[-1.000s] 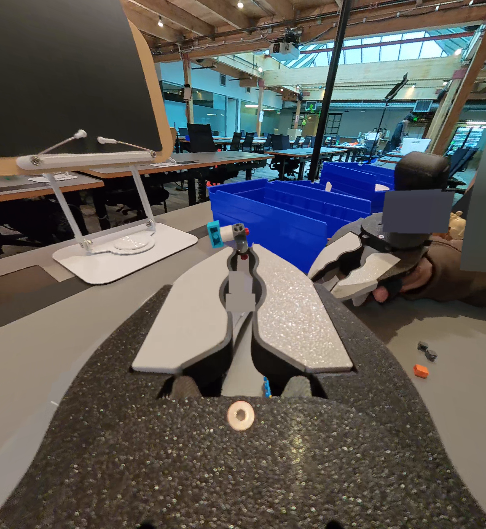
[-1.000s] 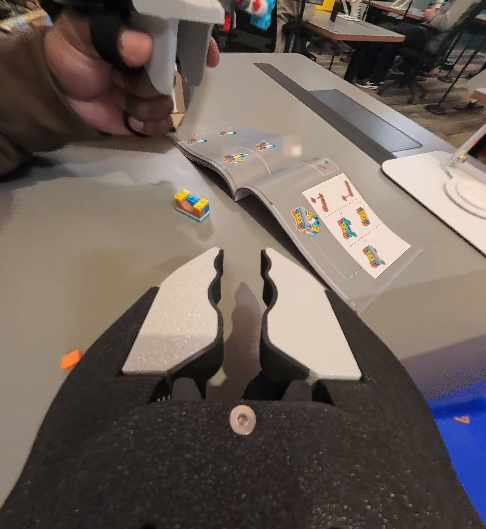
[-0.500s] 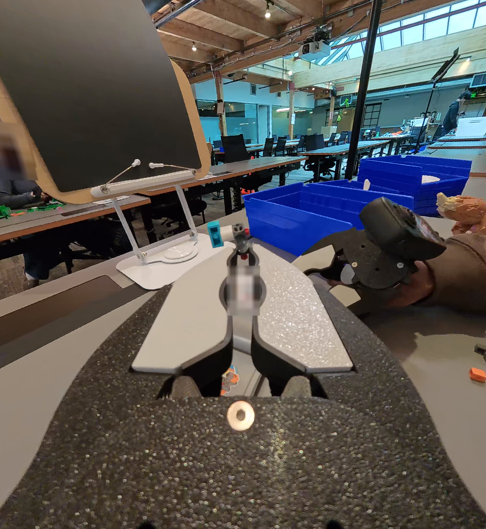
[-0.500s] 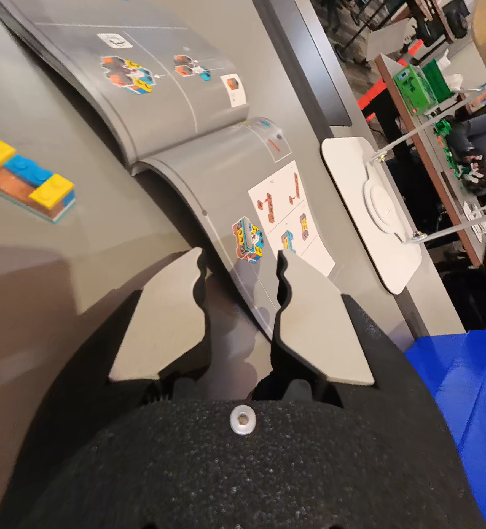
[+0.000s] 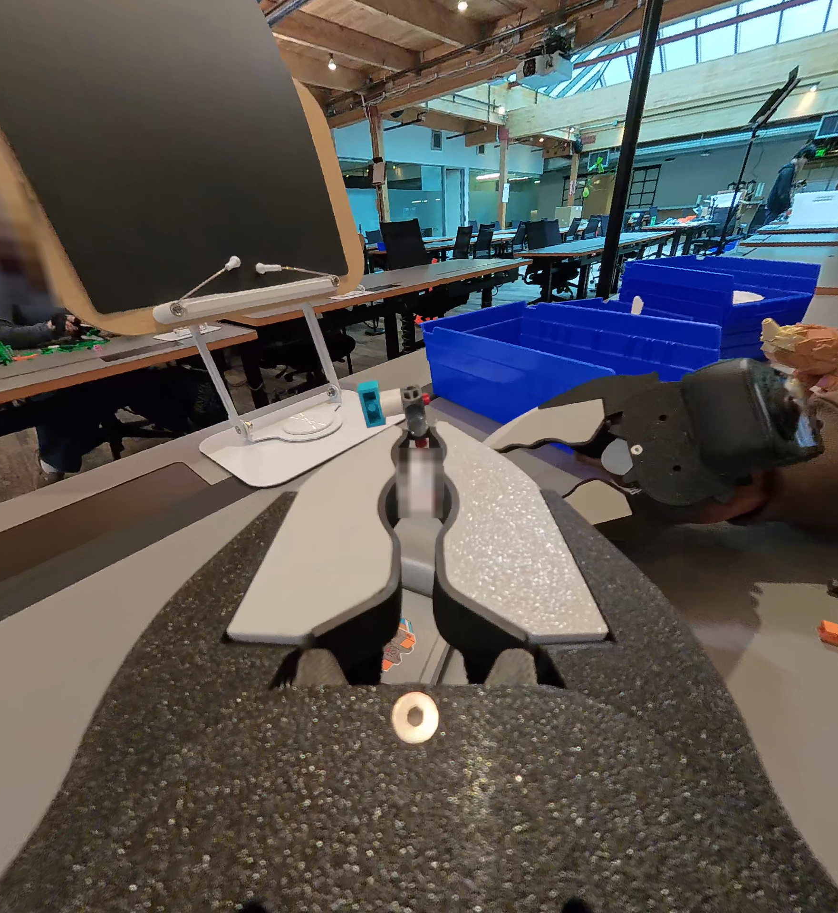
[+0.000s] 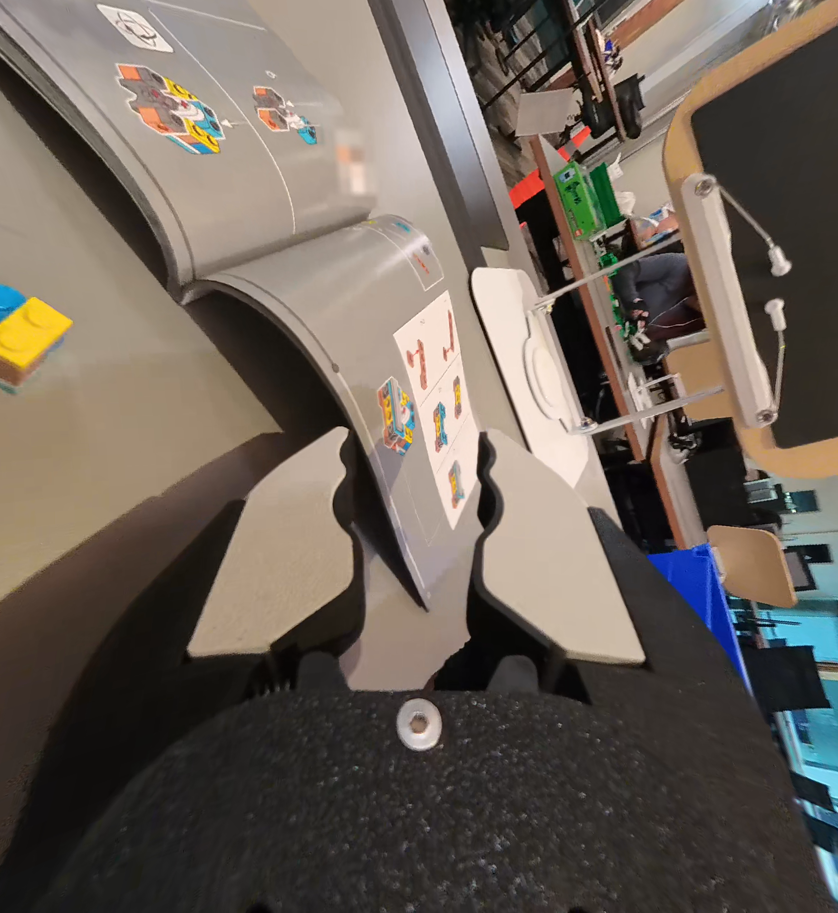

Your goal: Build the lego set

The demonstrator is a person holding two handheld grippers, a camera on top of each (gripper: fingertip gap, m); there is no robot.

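The room is a big open workshop with wooden beams, long desks and blue bins, and the work goes on at a grey table. In the left wrist view the left gripper is clamped on a small lego sub-assembly, a grey and red piece with a teal brick at its 10 o'clock side, held up in the air above the table. One second ago the right gripper pointed flat over the table with its fingers nearly together; now it is rolled to the side, its jaws stand apart and hold nothing, and the edge of the open instruction booklet lies in front, between the two fingers. I judge that the person turns this gripper toward the held piece or toward the page, so the next joining step is being prepared and is not yet done. The left wrist view shows what the other cannot: the right gripper at 3 o'clock, just beside the left one, and an orange brick lying loose at 4 o'clock. The right wrist view alone shows the booklet pages with coloured building pictures, and a yellow, blue and brown brick stack on the table at 9 o'clock. The tablet stand is seen in both views.
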